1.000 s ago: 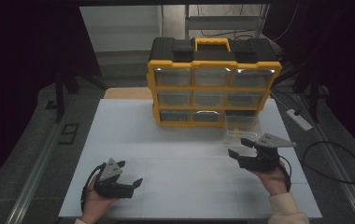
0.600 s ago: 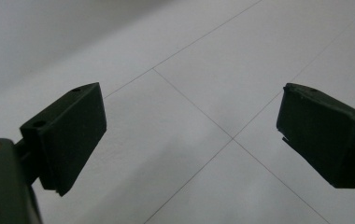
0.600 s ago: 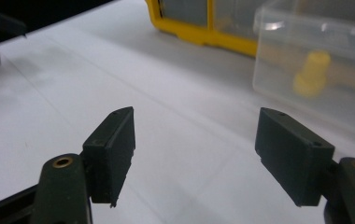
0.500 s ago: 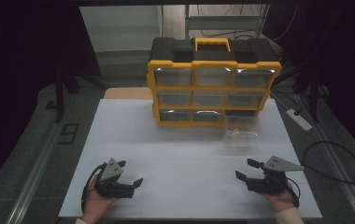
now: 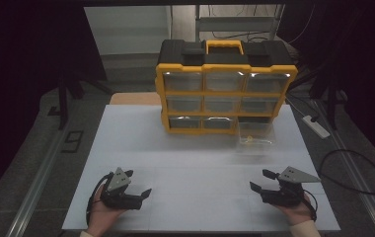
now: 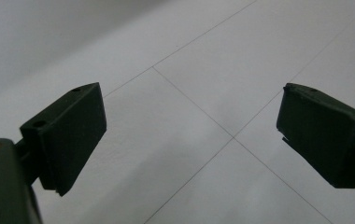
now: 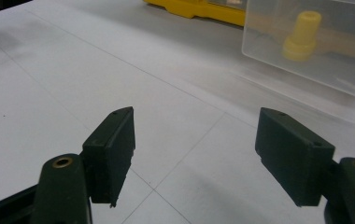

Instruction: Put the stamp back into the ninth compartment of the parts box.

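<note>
A yellow and black drawer cabinet (image 5: 225,94) stands at the back middle of the white table (image 5: 195,163). One clear drawer (image 5: 255,134) (image 7: 306,51) lies out on the table in front of its lower right slot, with a small yellow piece (image 5: 248,140) (image 7: 301,37) inside. My right gripper (image 5: 258,179) (image 7: 194,144) rests low near the front right edge, open and empty, pointing toward that drawer. Near the front left edge my left gripper (image 5: 138,182) (image 6: 189,126) is open too, with bare table between its jaws.
The cabinet's lower right slot (image 5: 257,120) is dark and without a drawer. A white power strip (image 5: 316,126) and a looped black cable (image 5: 353,173) lie off the table's right side. Metal rails run along both sides of the table.
My right gripper dropped and drew back from beside the clear drawer to the front right of the table, then stayed still. The left gripper has not moved.
</note>
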{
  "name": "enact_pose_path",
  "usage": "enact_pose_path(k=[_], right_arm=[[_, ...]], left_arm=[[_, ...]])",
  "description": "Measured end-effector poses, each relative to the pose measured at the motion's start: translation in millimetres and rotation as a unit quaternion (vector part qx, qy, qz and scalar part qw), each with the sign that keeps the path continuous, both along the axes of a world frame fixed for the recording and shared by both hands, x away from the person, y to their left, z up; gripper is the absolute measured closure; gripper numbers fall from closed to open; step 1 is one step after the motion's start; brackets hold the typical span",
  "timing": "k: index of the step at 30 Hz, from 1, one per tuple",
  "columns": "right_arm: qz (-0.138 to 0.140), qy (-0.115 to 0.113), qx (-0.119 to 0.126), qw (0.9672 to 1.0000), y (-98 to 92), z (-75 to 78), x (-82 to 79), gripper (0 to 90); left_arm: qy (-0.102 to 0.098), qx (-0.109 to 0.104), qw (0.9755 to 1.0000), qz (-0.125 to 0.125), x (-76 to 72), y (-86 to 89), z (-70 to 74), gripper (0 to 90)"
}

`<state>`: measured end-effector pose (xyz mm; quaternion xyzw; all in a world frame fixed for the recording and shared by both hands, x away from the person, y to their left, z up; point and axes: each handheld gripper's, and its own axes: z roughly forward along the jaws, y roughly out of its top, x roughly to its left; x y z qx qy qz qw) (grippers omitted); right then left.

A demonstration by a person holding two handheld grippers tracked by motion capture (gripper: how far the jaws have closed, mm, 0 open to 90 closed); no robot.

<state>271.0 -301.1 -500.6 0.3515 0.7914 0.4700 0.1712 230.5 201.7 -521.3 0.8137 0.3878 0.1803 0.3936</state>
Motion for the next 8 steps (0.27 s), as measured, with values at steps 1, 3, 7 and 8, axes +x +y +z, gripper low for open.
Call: enact_pose_path(k=[1,3,7,8], right_arm=[[0.0,0.0,0.0,1.0,-0.2,0.3,-0.1,29.6],[-0.001,-0.001,0.0,1.0,-0.4,0.4,-0.2,29.7],[-0.004,-0.002,-0.007,1.0,-0.4,-0.5,0.5,29.7],[-0.003,-0.003,-0.008,1.0,-0.4,-0.6,0.6,29.6]], left_arm=[[0.0,0.0,1.0,0.0,0.0,0.0,0.0,8.5],[0.0,0.001,1.0,0.0,-0.1,-0.1,0.0,8.5],[-0.001,0.001,1.0,0.0,-0.2,-0.1,0.0,8.5],[-0.001,0.001,1.0,0.0,-0.2,-0.1,0.1,8.5]])
